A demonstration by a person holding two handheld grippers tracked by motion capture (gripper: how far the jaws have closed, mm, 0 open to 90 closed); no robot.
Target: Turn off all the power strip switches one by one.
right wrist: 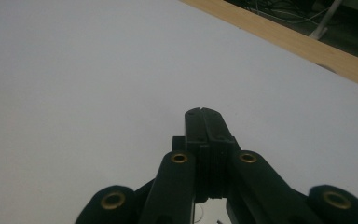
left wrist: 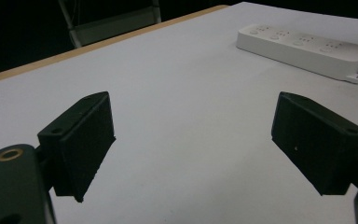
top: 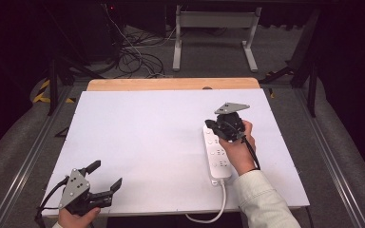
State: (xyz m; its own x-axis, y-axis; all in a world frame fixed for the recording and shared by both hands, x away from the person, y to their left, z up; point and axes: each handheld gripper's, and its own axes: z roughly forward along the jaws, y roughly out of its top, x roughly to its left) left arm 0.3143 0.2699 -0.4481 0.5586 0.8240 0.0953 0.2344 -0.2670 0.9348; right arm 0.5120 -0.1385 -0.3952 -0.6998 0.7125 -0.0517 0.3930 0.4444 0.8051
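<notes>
A white power strip (top: pixel 216 164) lies lengthwise on the right half of the white table (top: pixel 147 133), its white cord (top: pixel 222 202) running off the near edge. My right gripper (top: pixel 208 125) rests over the strip's far end, held by a hand in a pale sleeve. Its jaws are shut with nothing between them, and in the right gripper view this gripper (right wrist: pixel 204 113) points across bare tabletop. My left gripper (top: pixel 105 175) hovers at the near left corner with its jaws wide apart. In the left gripper view that gripper (left wrist: pixel 191 109) is open, with the power strip (left wrist: pixel 303 46) far off at upper right.
A wooden strip (top: pixel 171 84) borders the table's far edge. Beyond it stand a white metal frame (top: pixel 214 28) and tangled floor cables (top: pixel 133 52). Metal rails (top: pixel 33 147) run along both sides of the table.
</notes>
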